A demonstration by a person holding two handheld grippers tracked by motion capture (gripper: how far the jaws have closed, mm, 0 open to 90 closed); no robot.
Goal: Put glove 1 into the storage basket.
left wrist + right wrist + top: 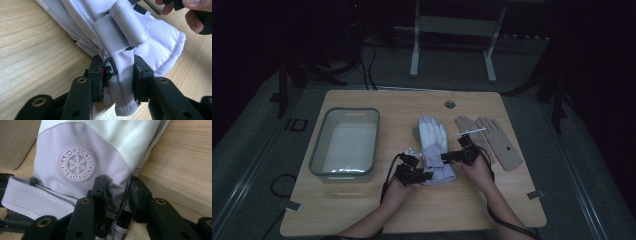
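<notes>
A white and lavender ski glove [433, 140] lies mid-table, fingers pointing away from me. My left gripper [427, 175] is shut on its cuff from the left. In the left gripper view the jaws [117, 75] pinch the lavender cuff fabric [160, 45] beside a black D-ring [111, 66] and a strap. My right gripper [447, 157] is shut on the cuff's right side. In the right gripper view its own two jaws [116, 192] clamp the glove's edge [100, 135] just below a round snowflake badge [77, 163].
A grey plastic bin [344, 142] stands at the table's left; its wall [15, 142] appears beyond the glove. A pair of tan gloves [494, 140] lies to the right. The person's hand [192, 12] holds the right gripper close by.
</notes>
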